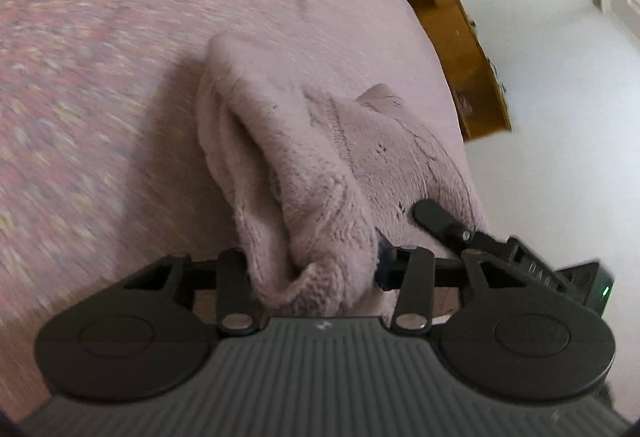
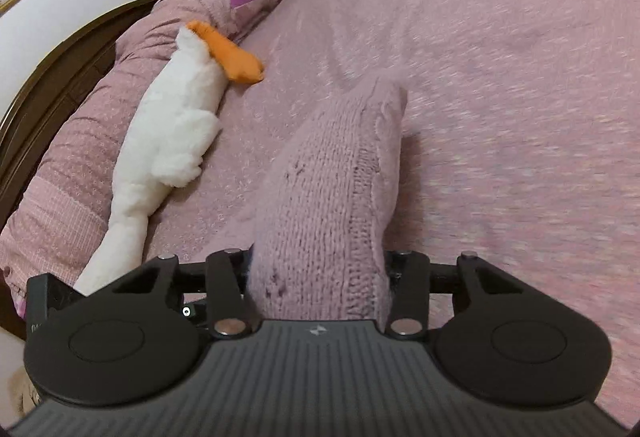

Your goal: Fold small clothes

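A small pale pink knitted garment (image 1: 304, 165) hangs from both grippers above the pink bedspread (image 1: 100, 77). My left gripper (image 1: 320, 273) is shut on one edge of it; the knit bunches between the jaws and covers the fingertips. The other gripper (image 1: 448, 225) shows at the right of the left wrist view, holding the same garment. In the right wrist view my right gripper (image 2: 320, 277) is shut on the knit (image 2: 336, 177), which hangs forward in a fold. The fingertips are hidden by the fabric.
A white plush goose with an orange beak (image 2: 176, 125) lies beside the pink pillow (image 2: 80, 141) against the dark headboard (image 2: 52, 65). The bed's wooden frame (image 1: 460, 37) and white floor (image 1: 560, 117) lie to the right in the left wrist view.
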Demonstrator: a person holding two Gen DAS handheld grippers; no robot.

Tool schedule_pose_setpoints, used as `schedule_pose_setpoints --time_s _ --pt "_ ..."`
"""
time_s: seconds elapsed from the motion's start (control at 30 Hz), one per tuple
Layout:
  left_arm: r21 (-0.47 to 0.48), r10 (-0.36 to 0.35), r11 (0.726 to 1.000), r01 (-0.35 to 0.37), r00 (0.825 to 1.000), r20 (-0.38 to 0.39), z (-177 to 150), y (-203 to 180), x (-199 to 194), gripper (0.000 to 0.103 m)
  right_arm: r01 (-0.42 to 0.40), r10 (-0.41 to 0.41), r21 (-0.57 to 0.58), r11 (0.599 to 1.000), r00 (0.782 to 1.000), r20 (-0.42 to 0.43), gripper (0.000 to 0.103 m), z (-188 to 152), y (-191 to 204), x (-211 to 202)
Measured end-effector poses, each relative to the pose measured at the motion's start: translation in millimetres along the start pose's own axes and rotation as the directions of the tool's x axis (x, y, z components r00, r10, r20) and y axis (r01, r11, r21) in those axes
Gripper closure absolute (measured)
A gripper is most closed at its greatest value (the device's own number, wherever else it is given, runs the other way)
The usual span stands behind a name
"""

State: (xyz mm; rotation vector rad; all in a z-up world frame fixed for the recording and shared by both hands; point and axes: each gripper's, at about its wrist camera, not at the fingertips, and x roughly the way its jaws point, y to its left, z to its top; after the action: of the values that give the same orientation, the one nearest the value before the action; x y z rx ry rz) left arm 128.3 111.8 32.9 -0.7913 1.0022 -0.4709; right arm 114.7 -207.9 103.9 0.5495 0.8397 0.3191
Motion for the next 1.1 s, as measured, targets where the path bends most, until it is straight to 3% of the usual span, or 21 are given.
schedule_pose_setpoints --time_s 0.07,0.23,0.33,0.4,0.47,0.53,0.73,1.1 --pt "0.055 0.011 0.998 -0.010 1.000 -0.016 -14 -22 4 0.057 0.015 -0.015 0.014 1.000 1.000 0.002 0.053 -1 -8 -25" --pt "0.092 0.003 0.996 0.004 0.997 -0.078 -40 -50 18 0.057 0.030 -0.031 0.030 0.999 0.999 0.042 0.053 -17 -35 -86" --pt "0.163 0.052 0.986 -0.036 0.994 -0.097 -62 -63 29 0.057 0.041 -0.043 0.046 0.998 0.998 0.047 0.053 -38 -58 -110" --pt "0.218 0.121 0.971 -0.097 0.988 -0.099 -76 -67 37 0.057 0.054 -0.056 0.065 0.996 0.998 0.032 0.052 -55 -75 -114" --pt "0.292 0.221 0.937 -0.189 0.972 -0.081 -89 -69 45 0.052 0.067 -0.068 0.080 0.995 0.998 0.012 0.052 -74 -89 -111" --pt "0.317 0.276 0.917 -0.241 0.959 -0.070 -97 -60 47 0.048 0.091 -0.092 0.076 0.993 0.996 0.011 0.049 -94 -101 -107" --pt "0.331 0.307 0.901 -0.282 0.952 -0.023 -116 -53 40 0.041 0.068 -0.074 0.105 0.992 0.996 0.058 0.044 -123 -121 -105" --pt "0.371 0.415 0.827 -0.421 0.904 0.100 -136 -72 3 0.043 0.152 -0.152 0.010 0.988 0.979 0.138 0.028 -155 -109 -149"
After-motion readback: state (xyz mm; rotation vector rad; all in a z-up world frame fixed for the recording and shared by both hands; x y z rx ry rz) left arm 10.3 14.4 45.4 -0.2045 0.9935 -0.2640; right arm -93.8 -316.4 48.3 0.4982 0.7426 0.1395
